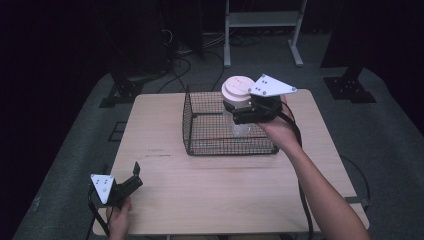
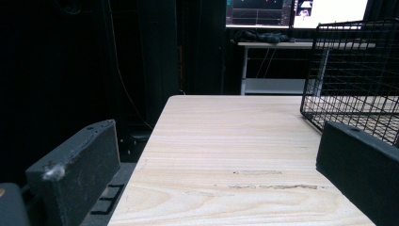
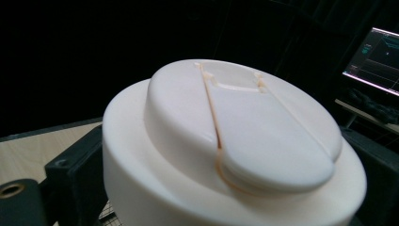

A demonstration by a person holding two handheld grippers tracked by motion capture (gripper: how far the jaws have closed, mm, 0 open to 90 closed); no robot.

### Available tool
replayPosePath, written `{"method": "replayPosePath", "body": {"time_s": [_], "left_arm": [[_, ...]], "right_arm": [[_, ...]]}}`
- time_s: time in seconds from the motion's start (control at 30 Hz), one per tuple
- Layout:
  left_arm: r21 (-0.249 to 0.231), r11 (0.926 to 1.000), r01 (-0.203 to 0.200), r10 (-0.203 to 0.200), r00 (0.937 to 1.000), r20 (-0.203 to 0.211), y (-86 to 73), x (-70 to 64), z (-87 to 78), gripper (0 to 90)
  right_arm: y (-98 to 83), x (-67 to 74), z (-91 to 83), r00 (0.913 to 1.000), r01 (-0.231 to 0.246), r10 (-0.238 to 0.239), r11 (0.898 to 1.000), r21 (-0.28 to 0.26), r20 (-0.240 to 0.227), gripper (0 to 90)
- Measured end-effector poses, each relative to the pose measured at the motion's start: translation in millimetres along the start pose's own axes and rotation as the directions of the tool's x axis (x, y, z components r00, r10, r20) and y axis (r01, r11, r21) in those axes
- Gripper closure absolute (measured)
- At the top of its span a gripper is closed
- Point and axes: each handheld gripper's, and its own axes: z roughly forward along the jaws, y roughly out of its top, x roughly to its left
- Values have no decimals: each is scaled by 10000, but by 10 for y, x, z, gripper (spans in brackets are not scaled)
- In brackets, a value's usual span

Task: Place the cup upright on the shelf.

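From above, we look forward and down on the table (image 1: 165, 175). Our left gripper view sits low, facing the wire basket (image 2: 350, 75); our right gripper view presses close against a white lid (image 3: 235, 141).

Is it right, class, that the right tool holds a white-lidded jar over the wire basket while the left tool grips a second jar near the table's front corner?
Not quite. The left tool grips nothing: the left gripper view shows its jaws apart over bare table. The rest stands: in the high view the right tool holds the white-lidded jar over the wire basket.
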Motion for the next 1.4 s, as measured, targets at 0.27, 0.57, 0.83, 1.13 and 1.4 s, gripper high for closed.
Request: {"method": "replayPosePath", "body": {"time_s": [0.27, 0.57, 0.83, 1.13, 1.4], "left_arm": [[-11, 10000, 18, -18, 10000, -5, 0, 3, 1, 0], [-17, 10000, 60, -60, 10000, -21, 1, 10, -1, 0], [-5, 10000, 38, -38, 10000, -5, -1, 5, 0, 0], [-12, 10000, 10, -10, 10000, 19, -2, 3, 0, 0], [-17, 10000, 12, -12, 10000, -10, 0, 7, -3, 0]], "right_arm": [[-33, -65, 227, 9999, -4, 1, 9999, 165, 166, 41], [-144, -93, 482, 9994, -146, 134, 9991, 386, 311, 41], [-241, -131, 661, 9989, -352, 335, 9979, 542, 332, 41], [-346, -170, 798, 9982, -322, 277, 9959, 842, 534, 41], [-447, -204, 907, 9974, -394, 342, 9958, 828, 630, 41]]}}
